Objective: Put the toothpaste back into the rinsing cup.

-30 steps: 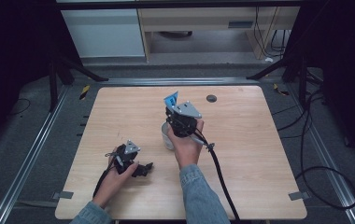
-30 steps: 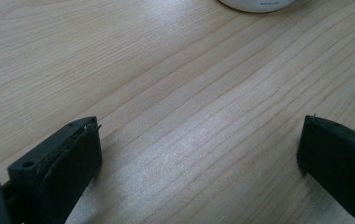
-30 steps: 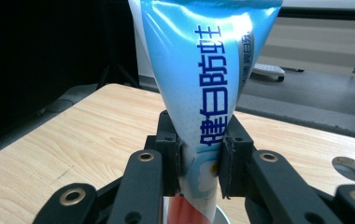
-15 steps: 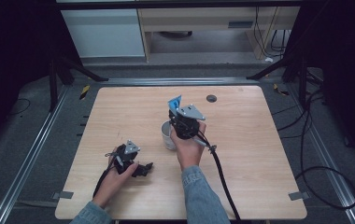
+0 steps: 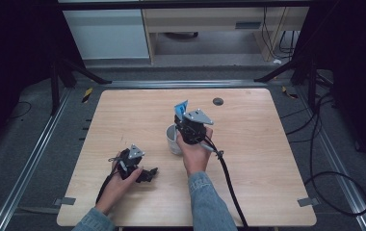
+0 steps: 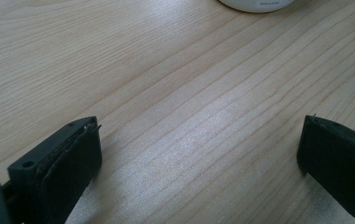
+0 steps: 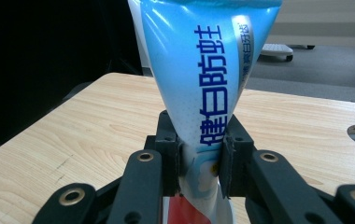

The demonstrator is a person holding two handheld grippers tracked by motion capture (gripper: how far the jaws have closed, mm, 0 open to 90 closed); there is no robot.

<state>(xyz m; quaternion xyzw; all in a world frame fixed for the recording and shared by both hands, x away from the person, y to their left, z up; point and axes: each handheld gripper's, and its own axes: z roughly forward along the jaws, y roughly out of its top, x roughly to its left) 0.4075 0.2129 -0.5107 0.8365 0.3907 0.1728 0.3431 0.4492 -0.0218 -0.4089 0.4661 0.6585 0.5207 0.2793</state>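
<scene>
Since a second ago the right gripper (image 5: 184, 113) has drifted slightly right above the white cup (image 5: 173, 139). In the left gripper view the left gripper (image 6: 199, 154) gapes, released, over bare bench (image 6: 166, 70). The right gripper view shows jaws clenched on the toothpaste tube (image 7: 203, 84): light, soft, slippery; best pinched near its firmer lower end.

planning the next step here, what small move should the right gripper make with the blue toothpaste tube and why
Probably lower it straight down. The right gripper is shut on the blue toothpaste tube, holding it upright about over the white round cup on the wooden table. The left gripper rests open on the table, well clear.
</scene>
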